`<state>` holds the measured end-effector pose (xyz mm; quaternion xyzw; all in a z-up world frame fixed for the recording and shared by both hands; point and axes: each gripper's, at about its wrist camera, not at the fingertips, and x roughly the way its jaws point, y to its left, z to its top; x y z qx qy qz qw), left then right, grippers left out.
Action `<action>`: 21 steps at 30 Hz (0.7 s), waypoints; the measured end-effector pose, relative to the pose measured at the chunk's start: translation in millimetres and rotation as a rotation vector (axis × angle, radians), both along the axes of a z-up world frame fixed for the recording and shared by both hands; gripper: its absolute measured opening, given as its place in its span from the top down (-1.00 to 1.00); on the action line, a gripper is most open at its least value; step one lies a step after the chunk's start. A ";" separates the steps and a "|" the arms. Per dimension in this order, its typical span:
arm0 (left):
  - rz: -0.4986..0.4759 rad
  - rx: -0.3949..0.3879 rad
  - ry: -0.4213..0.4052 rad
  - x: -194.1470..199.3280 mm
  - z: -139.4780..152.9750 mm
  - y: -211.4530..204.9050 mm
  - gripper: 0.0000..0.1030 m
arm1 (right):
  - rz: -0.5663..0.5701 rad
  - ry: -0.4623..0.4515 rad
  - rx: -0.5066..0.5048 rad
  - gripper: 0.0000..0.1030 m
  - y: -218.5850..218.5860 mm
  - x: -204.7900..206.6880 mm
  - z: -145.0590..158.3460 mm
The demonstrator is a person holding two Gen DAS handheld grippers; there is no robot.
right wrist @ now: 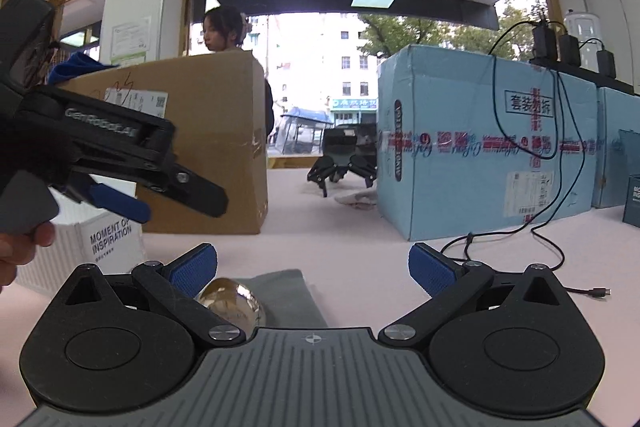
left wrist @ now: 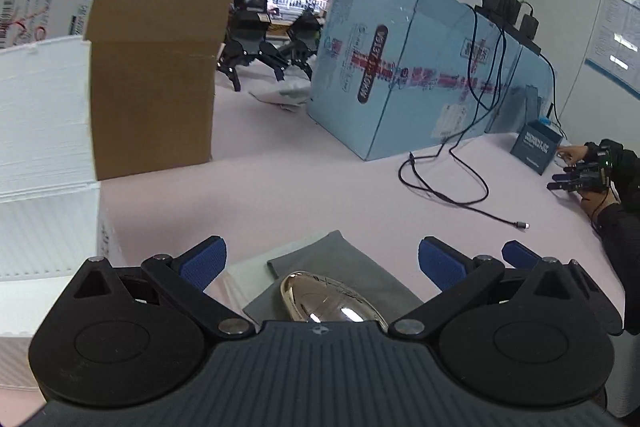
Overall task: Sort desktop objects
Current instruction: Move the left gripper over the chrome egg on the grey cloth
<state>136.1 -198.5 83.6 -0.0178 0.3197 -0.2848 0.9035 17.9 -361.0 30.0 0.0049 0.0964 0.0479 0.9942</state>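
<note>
A pale worktop (left wrist: 320, 187) carries the clutter of a sorting job: a brown cardboard box (left wrist: 156, 39) stands at eleven o'clock in the left wrist view, with a white ribbed box (left wrist: 44, 115) just beside it at nine o'clock. A large blue carton (left wrist: 400, 67) fills the one o'clock side, chargers on top of it and a black cable (left wrist: 452, 179) trailing down across the worktop to a loose plug. Between the two big boxes, at twelve o'clock, spare black grippers (left wrist: 264, 47) rest on the worktop. A small dark box (left wrist: 536, 147) sits at three o'clock, near another person's hand (left wrist: 572, 155).

The left hand-held gripper (left wrist: 322, 259) hangs with its blue-padded fingers spread wide, holding nothing. Directly beneath it, at six o'clock, a shiny metallic egg-shaped object (left wrist: 332, 303) lies on a grey cloth (left wrist: 320, 259), partly hidden by the gripper body.

The right hand-held gripper (right wrist: 312, 267) is likewise spread apart and empty; in its view the metallic object (right wrist: 232, 303) lies at seven o'clock, near its left finger, on the grey cloth (right wrist: 288, 295). The left hand-held gripper (right wrist: 160, 195) crosses in at nine o'clock, above the white ribbed box (right wrist: 108, 243).
</note>
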 end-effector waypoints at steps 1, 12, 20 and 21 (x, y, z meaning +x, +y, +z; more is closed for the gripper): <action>-0.037 0.014 0.025 6.5 -5.5 -3.9 -1.00 | 0.039 -0.006 -0.037 -1.00 6.7 -2.5 5.4; -0.167 -0.017 0.245 47.5 -36.5 -7.9 -1.00 | 0.179 0.140 -0.105 -0.96 26.3 17.8 -4.7; -0.182 0.017 0.254 46.1 -47.8 -17.9 -0.85 | 0.203 0.229 -0.127 -0.65 33.8 33.1 -11.9; -0.178 0.019 0.260 47.1 -49.4 -18.0 -0.79 | 0.201 0.242 -0.123 -0.53 33.3 35.4 -12.8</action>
